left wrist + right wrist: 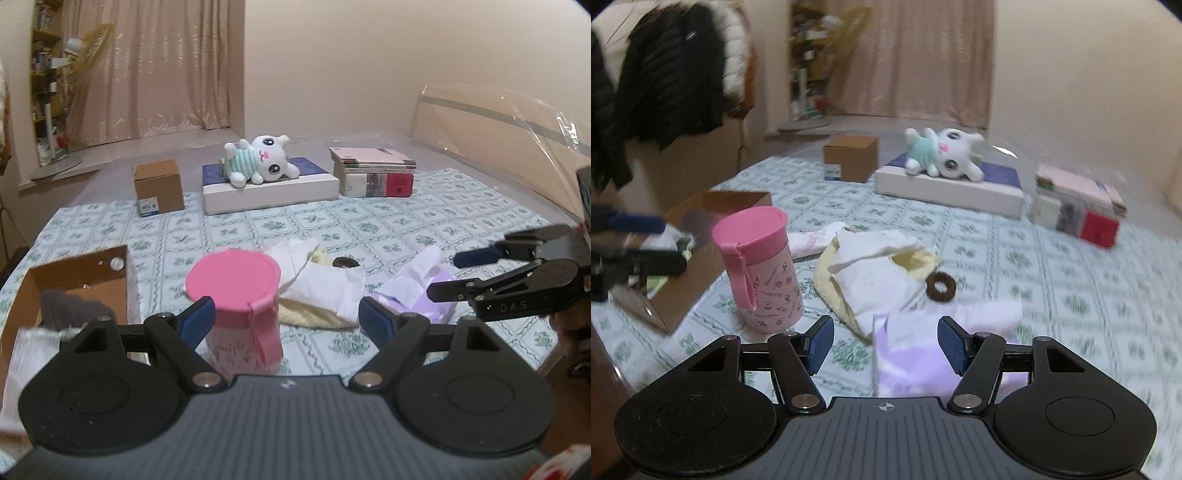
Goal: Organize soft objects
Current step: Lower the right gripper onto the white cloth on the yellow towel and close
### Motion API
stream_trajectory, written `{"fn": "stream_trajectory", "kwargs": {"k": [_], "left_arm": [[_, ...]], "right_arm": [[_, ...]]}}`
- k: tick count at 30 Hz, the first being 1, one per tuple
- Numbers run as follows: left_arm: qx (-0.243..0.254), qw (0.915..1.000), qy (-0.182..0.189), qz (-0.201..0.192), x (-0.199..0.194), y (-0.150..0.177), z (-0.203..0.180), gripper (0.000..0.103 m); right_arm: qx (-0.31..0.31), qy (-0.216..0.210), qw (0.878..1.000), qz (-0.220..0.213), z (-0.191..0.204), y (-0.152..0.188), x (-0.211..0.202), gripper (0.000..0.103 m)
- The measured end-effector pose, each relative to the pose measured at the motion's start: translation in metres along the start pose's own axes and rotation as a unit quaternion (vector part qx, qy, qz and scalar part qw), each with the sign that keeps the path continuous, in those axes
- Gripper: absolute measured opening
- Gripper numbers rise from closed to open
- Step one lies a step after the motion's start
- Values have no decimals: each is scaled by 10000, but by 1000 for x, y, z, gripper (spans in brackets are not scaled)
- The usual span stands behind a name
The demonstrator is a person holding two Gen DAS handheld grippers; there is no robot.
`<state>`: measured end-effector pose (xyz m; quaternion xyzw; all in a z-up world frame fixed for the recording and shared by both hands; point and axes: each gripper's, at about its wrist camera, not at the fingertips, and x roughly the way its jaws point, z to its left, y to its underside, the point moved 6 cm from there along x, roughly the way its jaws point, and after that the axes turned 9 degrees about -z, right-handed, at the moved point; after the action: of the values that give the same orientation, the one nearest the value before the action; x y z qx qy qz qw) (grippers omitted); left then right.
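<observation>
Left wrist view: bed covered by a white sheet with green floral squares point(369, 229), cream walls, beige curtain point(155, 66) at back, cluttered shelf far left. At the far edge sit a small closed brown cardboard box point(159, 190), a flat white-and-navy box point(269, 188) with a white plush bunny in a striped green top point(258, 162) lying on it, and a stack of books point(373, 171). Open brown cardboard box point(74, 288) at left holds dark and white fabric. Crumpled white and pale-yellow cloths point(317, 284) lie mid-bed beside a pink lidded tumbler with strap point(240, 310); a dark brown hair scrunchie point(940, 286) rests on them, and a lilac and white cloth point(916, 354) lies just right. Left gripper point(284, 317) jaws spread wide, empty, tumbler between them. Right gripper point(886, 345) also spread, empty, over the lilac cloth; contact unclear. Right wrist view is motion-blurred; dark jackets point(665, 74) hang at left.
</observation>
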<state>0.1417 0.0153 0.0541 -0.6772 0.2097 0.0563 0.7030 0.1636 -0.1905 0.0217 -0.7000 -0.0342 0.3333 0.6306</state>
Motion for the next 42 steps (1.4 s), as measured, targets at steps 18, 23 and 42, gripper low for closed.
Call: {"fn": "stream_trajectory", "kwargs": {"k": [18,23,42], "left_arm": [[603,9965,476,345,83,-63,59,83],[726,9950,522,448,109,-69,73,83],[778,9896,898,806,175,-64,98,83]], "right_arm": [[-2490,-1274,9594,362,29,-23,109,62],[-2934,-1393,9443,529,36,-16,144,62],[-3674,-1596,9109,989,49,11,232,61]]}}
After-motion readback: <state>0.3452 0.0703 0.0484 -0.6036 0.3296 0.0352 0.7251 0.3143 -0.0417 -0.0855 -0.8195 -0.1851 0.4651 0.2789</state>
